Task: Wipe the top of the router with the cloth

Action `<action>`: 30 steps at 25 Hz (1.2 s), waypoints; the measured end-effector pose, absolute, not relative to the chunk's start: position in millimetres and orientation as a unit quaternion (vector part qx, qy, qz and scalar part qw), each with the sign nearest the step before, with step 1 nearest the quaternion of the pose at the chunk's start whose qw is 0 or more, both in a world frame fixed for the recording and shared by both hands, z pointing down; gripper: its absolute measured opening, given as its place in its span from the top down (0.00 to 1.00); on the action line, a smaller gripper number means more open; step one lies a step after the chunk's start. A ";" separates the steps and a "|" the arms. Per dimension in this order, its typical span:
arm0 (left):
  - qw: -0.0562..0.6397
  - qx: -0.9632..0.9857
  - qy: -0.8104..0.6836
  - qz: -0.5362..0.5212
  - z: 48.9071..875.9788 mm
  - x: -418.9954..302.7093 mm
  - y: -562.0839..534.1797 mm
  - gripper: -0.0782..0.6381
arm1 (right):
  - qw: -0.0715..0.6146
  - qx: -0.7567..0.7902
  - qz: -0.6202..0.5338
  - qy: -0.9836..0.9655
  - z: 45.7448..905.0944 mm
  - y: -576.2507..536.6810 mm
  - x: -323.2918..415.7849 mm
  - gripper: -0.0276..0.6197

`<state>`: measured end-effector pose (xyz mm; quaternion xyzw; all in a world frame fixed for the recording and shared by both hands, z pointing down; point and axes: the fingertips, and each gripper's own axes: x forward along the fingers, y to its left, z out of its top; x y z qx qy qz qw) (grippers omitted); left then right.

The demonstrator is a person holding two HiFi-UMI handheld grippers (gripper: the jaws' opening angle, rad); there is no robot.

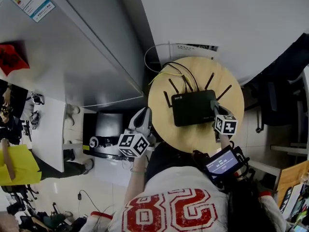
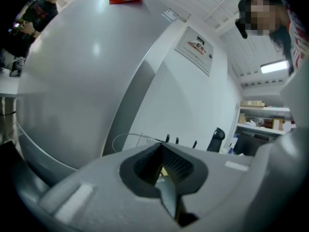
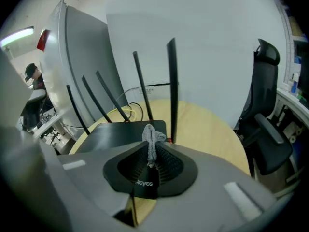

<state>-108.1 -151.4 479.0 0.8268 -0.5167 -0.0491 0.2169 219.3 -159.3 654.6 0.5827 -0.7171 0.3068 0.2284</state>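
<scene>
In the head view the black router [image 1: 193, 108] was seen lying on the round table [image 1: 193, 135], with the right gripper [image 1: 217, 114] at its near right corner. Only the right gripper view showed the grey cloth [image 3: 152, 140], pinched between closed jaws. The left gripper [image 1: 144, 115] was held off the table's left edge, its jaws shown together and empty in its own view

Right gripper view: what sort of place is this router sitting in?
Most likely an office or workroom. A black office chair stands beside the round wooden table that holds the router, and the left gripper view shows shelves with boxes along a white wall.
</scene>
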 end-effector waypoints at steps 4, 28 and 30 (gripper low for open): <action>0.220 0.830 -0.510 -0.045 479.9 -94.5 -151.1 0.88 | 0.224 0.597 0.314 -0.704 656.7 -153.7 244.1 0.89; 0.214 0.796 -0.563 -0.056 481.0 -139.6 -128.3 0.88 | 0.279 0.330 0.272 -0.860 654.9 -118.5 14.6 0.89; 0.215 0.794 -0.566 -0.056 482.3 -141.8 -127.1 0.88 | 0.278 0.339 0.274 -0.856 657.5 -119.5 22.5 0.89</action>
